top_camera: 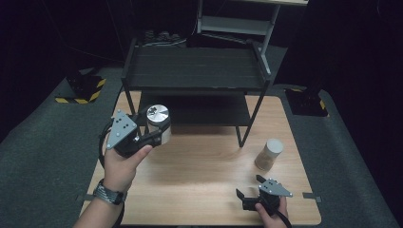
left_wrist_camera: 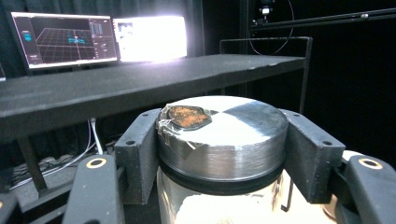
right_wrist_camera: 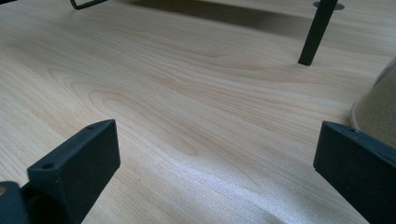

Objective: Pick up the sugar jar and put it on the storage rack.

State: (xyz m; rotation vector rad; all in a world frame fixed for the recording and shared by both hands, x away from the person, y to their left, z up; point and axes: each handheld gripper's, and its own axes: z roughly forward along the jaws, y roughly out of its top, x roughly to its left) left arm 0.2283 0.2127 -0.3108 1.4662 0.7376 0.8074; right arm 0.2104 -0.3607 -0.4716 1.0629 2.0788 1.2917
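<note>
My left gripper (top_camera: 159, 124) is shut on a glass jar with a brushed metal lid (top_camera: 158, 114), held up in the air in front of the black two-tier shelf (top_camera: 195, 66). In the left gripper view the black pads clamp the lid (left_wrist_camera: 224, 126) from both sides, and a scrap of tape with a brown patch (left_wrist_camera: 187, 116) sticks to its top. My right gripper (top_camera: 251, 186) rests low near the table's front right edge, open, with bare wood between its jaws (right_wrist_camera: 210, 140). A second jar filled with tan powder (top_camera: 269, 154) stands on the table just beyond it.
The shelf stands on the far half of the wooden table (top_camera: 199, 180), its thin black leg (top_camera: 242, 137) near the powder jar. Behind the shelf, in the left gripper view, two lit monitors (left_wrist_camera: 65, 39) glow. Dark carpet surrounds the table.
</note>
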